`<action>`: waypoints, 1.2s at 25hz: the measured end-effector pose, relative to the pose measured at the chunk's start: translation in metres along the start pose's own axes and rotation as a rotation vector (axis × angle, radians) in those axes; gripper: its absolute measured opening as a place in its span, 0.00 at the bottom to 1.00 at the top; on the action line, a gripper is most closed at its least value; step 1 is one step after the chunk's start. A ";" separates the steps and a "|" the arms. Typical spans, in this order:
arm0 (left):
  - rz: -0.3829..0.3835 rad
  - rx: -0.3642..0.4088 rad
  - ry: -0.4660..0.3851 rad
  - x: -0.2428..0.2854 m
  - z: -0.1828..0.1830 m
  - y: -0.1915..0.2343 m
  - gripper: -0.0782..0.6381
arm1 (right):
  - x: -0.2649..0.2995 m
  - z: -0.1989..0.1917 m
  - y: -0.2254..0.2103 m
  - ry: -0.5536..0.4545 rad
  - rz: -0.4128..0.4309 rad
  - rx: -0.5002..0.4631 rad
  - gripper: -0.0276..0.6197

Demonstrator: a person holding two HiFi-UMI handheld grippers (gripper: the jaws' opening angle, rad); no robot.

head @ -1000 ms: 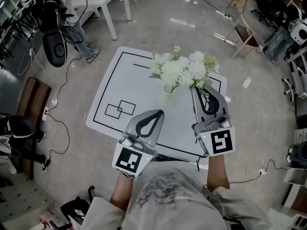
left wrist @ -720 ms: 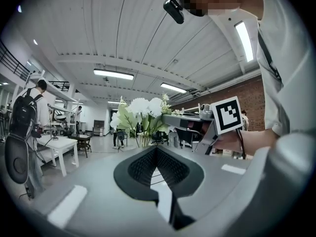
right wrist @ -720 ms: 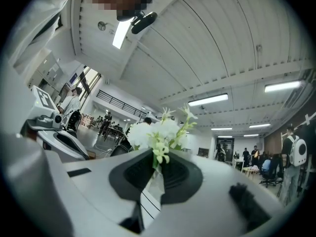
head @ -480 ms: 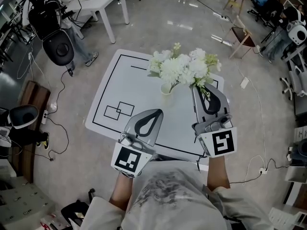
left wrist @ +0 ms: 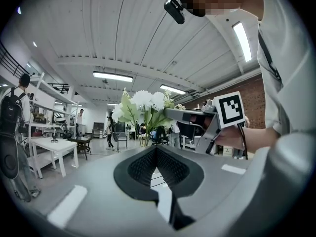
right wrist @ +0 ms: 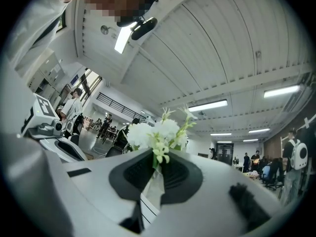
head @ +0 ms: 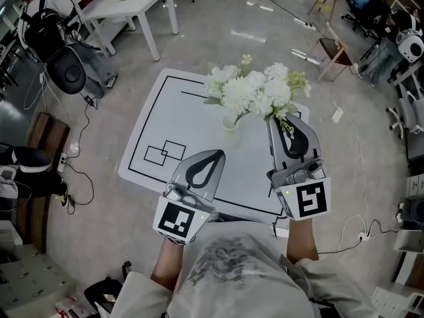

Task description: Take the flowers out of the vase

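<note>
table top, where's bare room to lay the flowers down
The table is bare left of the vase, between the far black line and the two drawn squares. The near middle, ahead of the left gripper, is also free. Crowded: the far right, under the flowers and right gripper.

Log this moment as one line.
right gripper: shut on flowers | left gripper: shut, empty | flowers: in vase | vase: upright on table
</note>
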State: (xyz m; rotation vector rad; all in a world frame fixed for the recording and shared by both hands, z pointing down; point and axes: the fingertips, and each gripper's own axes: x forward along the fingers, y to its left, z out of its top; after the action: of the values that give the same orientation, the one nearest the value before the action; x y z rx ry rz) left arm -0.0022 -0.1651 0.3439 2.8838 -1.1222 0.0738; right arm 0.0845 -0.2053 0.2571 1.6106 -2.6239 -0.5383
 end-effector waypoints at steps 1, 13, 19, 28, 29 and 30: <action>0.000 0.000 -0.001 0.000 0.001 0.000 0.12 | -0.001 0.002 0.000 -0.002 0.001 -0.001 0.11; 0.004 -0.003 -0.003 -0.004 0.003 0.000 0.12 | -0.011 0.012 0.006 -0.006 0.004 -0.002 0.11; -0.003 -0.002 0.001 -0.005 0.006 0.001 0.12 | -0.015 0.010 0.010 0.012 0.007 0.011 0.11; -0.024 -0.010 -0.011 -0.005 0.009 -0.004 0.12 | -0.026 0.000 0.018 0.047 0.006 0.004 0.11; -0.025 -0.011 -0.012 -0.006 0.009 -0.005 0.12 | -0.027 0.000 0.018 0.048 0.007 -0.001 0.11; -0.026 -0.013 -0.014 -0.006 0.010 -0.006 0.12 | -0.028 -0.001 0.019 0.049 0.009 -0.002 0.11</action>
State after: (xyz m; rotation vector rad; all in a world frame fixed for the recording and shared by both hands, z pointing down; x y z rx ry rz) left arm -0.0025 -0.1573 0.3336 2.8910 -1.0830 0.0457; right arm 0.0818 -0.1735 0.2682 1.5899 -2.5927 -0.4946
